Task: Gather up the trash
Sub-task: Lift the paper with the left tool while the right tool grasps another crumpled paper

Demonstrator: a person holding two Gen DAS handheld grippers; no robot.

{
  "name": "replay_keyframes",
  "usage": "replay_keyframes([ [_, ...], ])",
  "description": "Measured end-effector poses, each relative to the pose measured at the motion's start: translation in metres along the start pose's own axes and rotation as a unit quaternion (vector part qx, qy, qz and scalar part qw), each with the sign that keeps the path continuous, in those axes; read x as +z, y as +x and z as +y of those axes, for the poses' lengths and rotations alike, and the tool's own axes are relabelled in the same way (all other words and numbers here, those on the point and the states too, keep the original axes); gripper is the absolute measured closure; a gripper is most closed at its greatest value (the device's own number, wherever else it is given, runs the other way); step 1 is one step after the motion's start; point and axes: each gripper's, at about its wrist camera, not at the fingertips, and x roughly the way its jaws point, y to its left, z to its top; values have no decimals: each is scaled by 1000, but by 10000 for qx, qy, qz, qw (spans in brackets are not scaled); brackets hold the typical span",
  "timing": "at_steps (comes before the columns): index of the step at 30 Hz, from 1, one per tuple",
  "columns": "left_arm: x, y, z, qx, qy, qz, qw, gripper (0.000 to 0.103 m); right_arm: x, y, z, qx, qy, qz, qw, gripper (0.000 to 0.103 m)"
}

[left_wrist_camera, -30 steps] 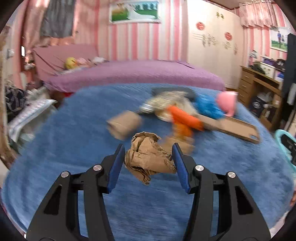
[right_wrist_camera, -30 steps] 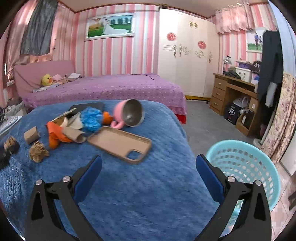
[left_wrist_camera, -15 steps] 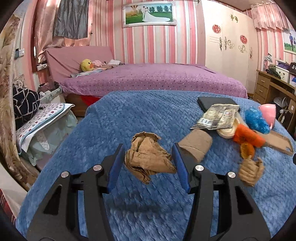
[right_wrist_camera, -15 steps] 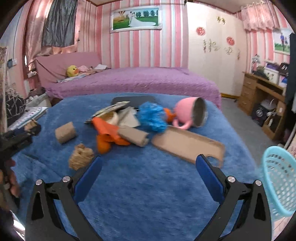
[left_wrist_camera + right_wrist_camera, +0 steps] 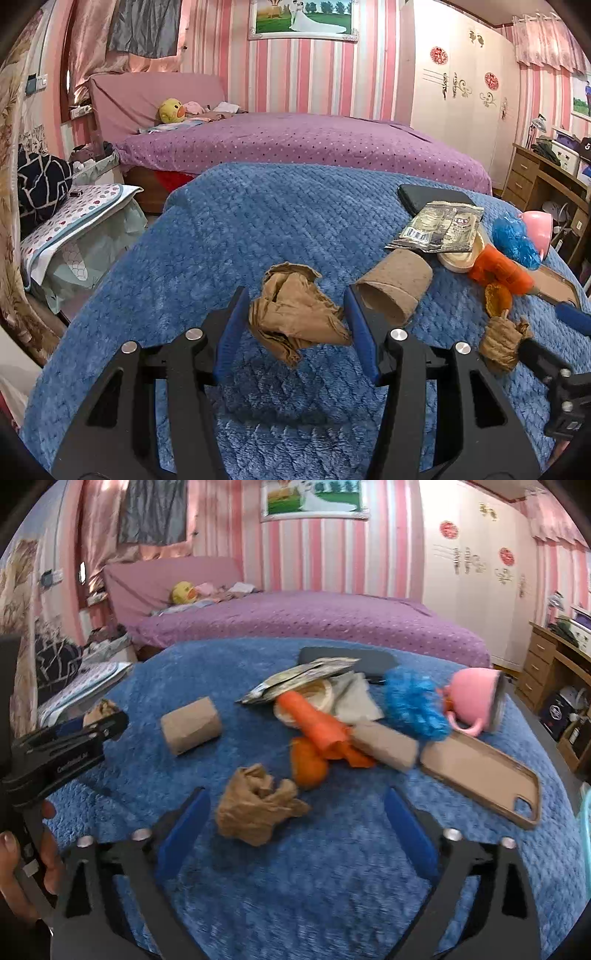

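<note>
One piece is in hand and most of the trash is not yet gathered. The left claw (image 5: 295,328) is closed partway on a crumpled brown paper wad (image 5: 295,317), holding it clear above the blue fleece blanket (image 5: 258,221) that covers the tabletop. The right claw (image 5: 295,827) stands wide, its jaws just closing in around a second crumpled brown paper wad (image 5: 258,808) that lies on the blanket between them, the pads not touching it. Left on the blanket are a cardboard tube (image 5: 190,725), a second cardboard tube (image 5: 384,744), a foil snack wrapper (image 5: 303,681), orange peel (image 5: 308,762), an orange wrapper (image 5: 314,723) and a blue scrunched plastic piece (image 5: 415,705), heaped close together. Among them lie things that are probably not trash: a tipped pink cup (image 5: 474,701), a tan phone case (image 5: 484,779) and a dark phone (image 5: 347,661). A sliver of turquoise at the right edge of the right view may be a basket; I cannot tell. Behind stands a bed with a purple dotted cover (image 5: 314,144), pink striped walls, a white wardrobe (image 5: 461,110) and a wooden desk (image 5: 543,181).
</note>
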Motion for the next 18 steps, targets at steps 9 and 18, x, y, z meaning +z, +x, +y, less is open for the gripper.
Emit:
replay_keyframes([
  [9,0,0,-2,51,37,6,10000,50,-1,26,11,544,-196,460,9973,52],
  [18,0,1,-1,361,-28,114,9993,51,-1,-15,-23,380,-280,67,9989,53],
])
